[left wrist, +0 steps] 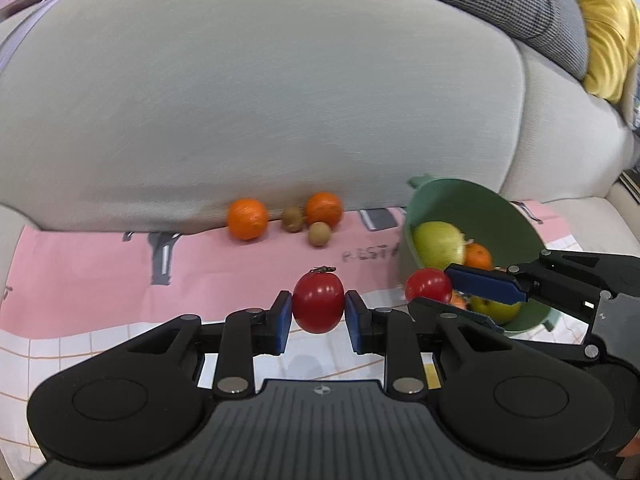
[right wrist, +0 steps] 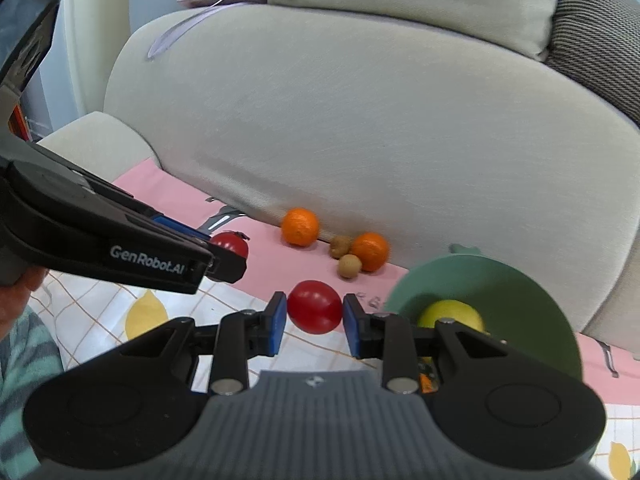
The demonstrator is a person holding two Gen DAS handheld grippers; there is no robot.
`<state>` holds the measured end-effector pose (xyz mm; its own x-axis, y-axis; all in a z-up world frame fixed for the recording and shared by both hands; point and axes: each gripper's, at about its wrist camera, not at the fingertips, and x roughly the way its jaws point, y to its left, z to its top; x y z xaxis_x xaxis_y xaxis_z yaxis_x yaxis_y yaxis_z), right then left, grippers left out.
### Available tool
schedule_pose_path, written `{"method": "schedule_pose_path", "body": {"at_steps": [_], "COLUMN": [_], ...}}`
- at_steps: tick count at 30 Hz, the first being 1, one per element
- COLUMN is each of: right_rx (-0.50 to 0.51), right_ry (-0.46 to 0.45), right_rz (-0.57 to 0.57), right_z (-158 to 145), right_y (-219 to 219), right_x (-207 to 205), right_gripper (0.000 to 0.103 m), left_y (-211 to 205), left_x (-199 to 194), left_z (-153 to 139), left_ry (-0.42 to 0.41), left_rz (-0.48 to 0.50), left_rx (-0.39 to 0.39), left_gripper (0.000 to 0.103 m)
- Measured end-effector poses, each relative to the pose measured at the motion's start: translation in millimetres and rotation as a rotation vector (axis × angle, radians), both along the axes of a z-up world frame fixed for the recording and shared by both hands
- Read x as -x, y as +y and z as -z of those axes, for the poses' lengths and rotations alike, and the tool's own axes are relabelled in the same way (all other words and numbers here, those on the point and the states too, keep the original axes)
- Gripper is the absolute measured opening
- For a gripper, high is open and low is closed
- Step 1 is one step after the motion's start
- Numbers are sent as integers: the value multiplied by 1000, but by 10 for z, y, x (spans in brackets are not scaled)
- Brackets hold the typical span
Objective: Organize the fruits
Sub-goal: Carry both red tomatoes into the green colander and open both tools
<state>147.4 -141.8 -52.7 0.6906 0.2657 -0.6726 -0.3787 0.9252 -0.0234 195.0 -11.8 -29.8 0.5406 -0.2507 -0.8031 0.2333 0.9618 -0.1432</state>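
Observation:
My left gripper (left wrist: pixel 318 312) is shut on a red tomato with a dry stem (left wrist: pixel 318 302), held above the pink cloth. My right gripper (right wrist: pixel 315 314) is shut on a second red tomato (right wrist: pixel 315 306). In the left wrist view the right gripper (left wrist: pixel 434 290) shows at the right with its tomato (left wrist: pixel 428 285) in front of the green bowl (left wrist: pixel 472 200). The bowl holds a yellow-green apple (left wrist: pixel 438 242), an orange (left wrist: pixel 478 256) and another green fruit (left wrist: pixel 496 308). In the right wrist view the left gripper (right wrist: pixel 224 254) comes in from the left with its tomato (right wrist: pixel 230 243).
Two oranges (left wrist: pixel 247 219) (left wrist: pixel 324 208) and two kiwis (left wrist: pixel 292 219) (left wrist: pixel 319 234) lie on the pink cloth (left wrist: pixel 80 280) against the grey sofa cushion (left wrist: pixel 260 100). A yellow pillow (left wrist: pixel 608 28) is at the far right. A striped sleeve (right wrist: pixel 20 368) shows at lower left.

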Motion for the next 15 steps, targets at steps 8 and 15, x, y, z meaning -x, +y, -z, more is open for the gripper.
{"method": "schedule_pose_path", "body": {"at_steps": [8,15], "right_rx": [7,32], "right_ry": [-24,-15], "right_rz": [35,78], "right_z": [-91,-41], "right_y": [-426,-782], "right_x": [117,142], "right_gripper": [27,27], "left_y": [-316,-617], "left_x": [43,13], "left_z": [-118,-158], "left_ry": [-21,-24], "left_rz": [60,122], "left_rx": [4,13], "left_gripper": [31,31]}}
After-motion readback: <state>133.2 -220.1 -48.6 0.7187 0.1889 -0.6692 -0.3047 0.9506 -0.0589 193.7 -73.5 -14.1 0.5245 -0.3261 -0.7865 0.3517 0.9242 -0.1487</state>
